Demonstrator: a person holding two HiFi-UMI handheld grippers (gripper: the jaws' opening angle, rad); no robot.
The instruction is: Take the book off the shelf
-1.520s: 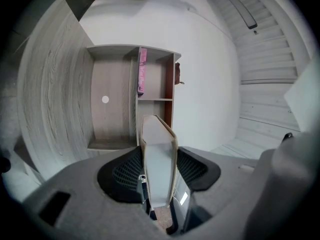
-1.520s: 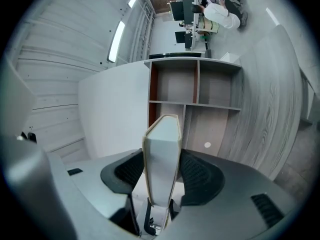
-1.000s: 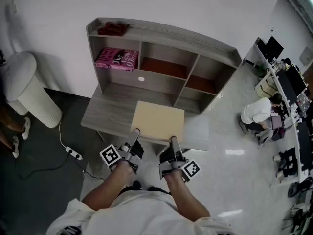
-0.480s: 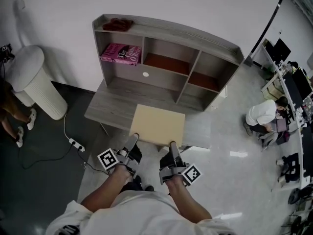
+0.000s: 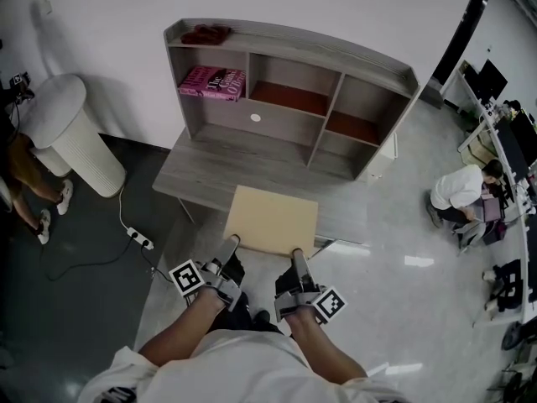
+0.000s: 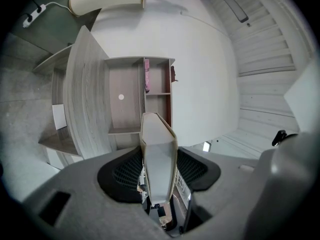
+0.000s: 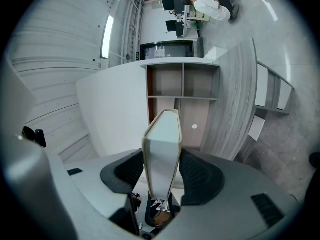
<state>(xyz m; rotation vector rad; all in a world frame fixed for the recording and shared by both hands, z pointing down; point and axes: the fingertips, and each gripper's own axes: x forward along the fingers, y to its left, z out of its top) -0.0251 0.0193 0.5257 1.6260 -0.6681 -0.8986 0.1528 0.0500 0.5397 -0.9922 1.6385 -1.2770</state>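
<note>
A tan book is held flat between both grippers over the front edge of the grey desk. My left gripper is shut on the book's near left corner and my right gripper on its near right corner. In the left gripper view the book stands edge-on between the black pads, and in the right gripper view the book does the same. A pink book lies in the left compartment of the shelf unit. The middle and right compartments hold nothing.
A dark red object lies on top of the shelf. A white ribbed bin stands to the left, with a power strip on the floor near it. A person sits at the desks on the right.
The view has drawn back from the desk. The tan book, still held by both grippers, now hangs further out over the desk's front edge.
</note>
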